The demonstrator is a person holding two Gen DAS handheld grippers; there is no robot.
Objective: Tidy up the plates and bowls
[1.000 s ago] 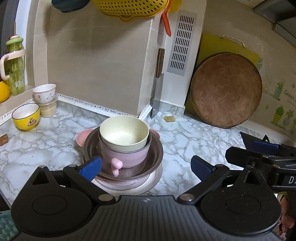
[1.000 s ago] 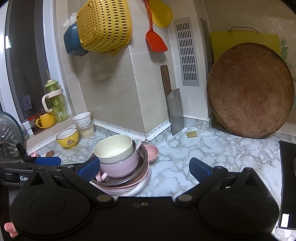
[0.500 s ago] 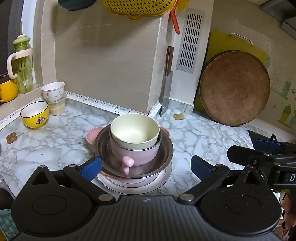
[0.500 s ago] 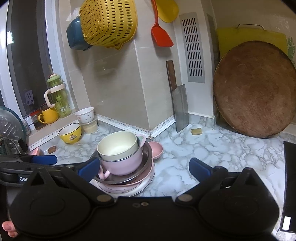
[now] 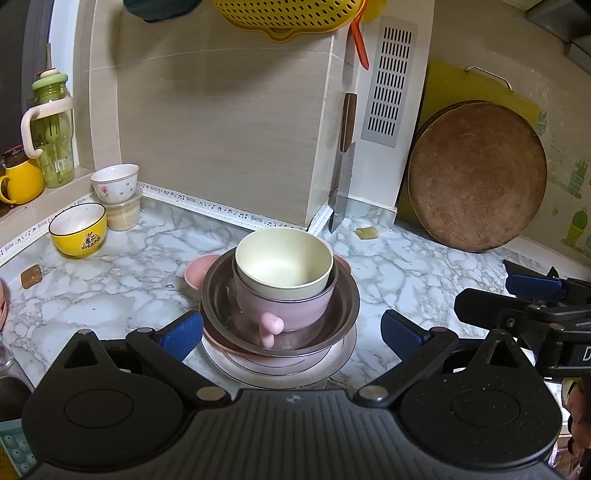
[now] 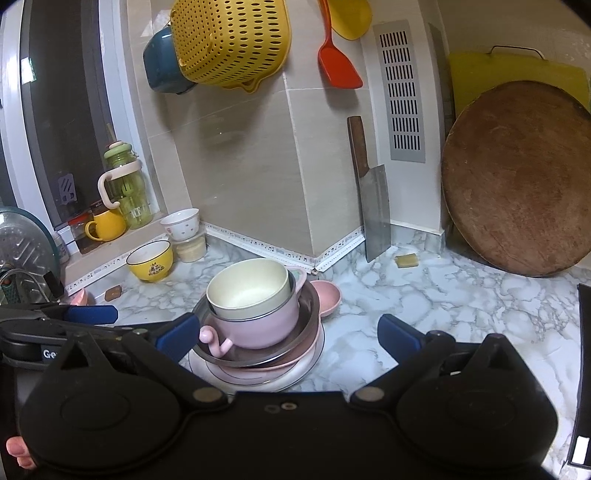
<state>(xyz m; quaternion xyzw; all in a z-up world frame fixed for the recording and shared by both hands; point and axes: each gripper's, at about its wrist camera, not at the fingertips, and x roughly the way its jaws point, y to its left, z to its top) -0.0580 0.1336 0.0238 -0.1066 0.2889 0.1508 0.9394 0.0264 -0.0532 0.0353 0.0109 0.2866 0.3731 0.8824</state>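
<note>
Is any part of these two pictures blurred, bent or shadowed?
Left wrist view: sharp; fisheye bows the wall vent; the colander shades the tile below. Right wrist view: the cream bowl is clear, corners dark, round board stretched.

The stack of dishes is now framed centrally between the left jaws, having sat nearer their left pad 1 second earlier.

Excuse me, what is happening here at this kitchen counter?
A person holds two grippers, both open and empty, near a stack of dishes on the marble counter. The left gripper faces the stack directly; the right gripper hangs beside it. A cream bowl sits on top. Nothing is grasped yet.
</note>
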